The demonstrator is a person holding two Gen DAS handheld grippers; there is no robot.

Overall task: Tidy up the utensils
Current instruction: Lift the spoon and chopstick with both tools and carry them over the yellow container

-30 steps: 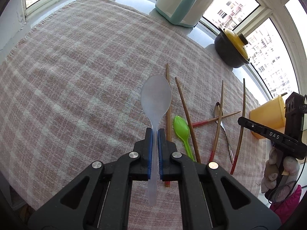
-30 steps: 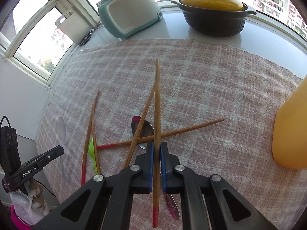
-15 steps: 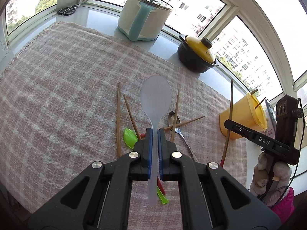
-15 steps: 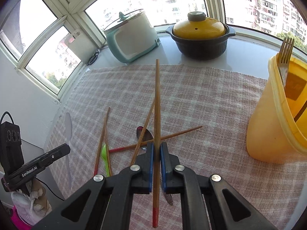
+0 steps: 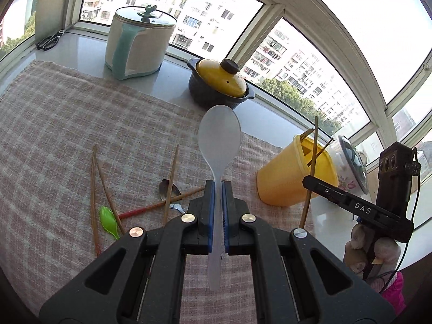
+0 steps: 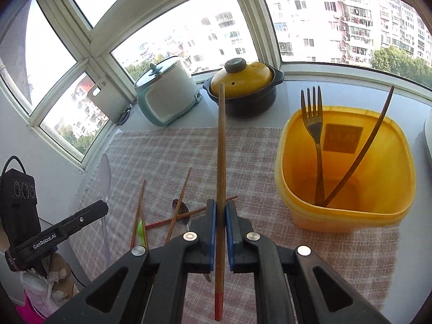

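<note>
My left gripper (image 5: 218,189) is shut on the handle of a clear plastic spoon (image 5: 219,140), held in the air above the checked cloth (image 5: 67,124). My right gripper (image 6: 220,210) is shut on a wooden chopstick (image 6: 221,145) with a red end, held up left of the yellow container (image 6: 345,216). That container holds a fork (image 6: 314,124) and a chopstick (image 6: 364,151). On the cloth lie several chopsticks (image 5: 93,183), a green spoon (image 5: 108,218) and a metal spoon (image 5: 168,190). The right gripper and its chopstick (image 5: 310,172) show beside the container (image 5: 286,178) in the left wrist view.
A white and teal cooker (image 5: 137,46) and a dark pot with a yellow lid (image 5: 218,83) stand on the sill behind the cloth. Scissors (image 5: 50,40) lie at the far left. A floral lidded pot (image 5: 348,162) stands behind the yellow container.
Both grippers have risen and tilted up, each keeping its utensil. The right gripper has moved toward the yellow container, whose inside now shows.
</note>
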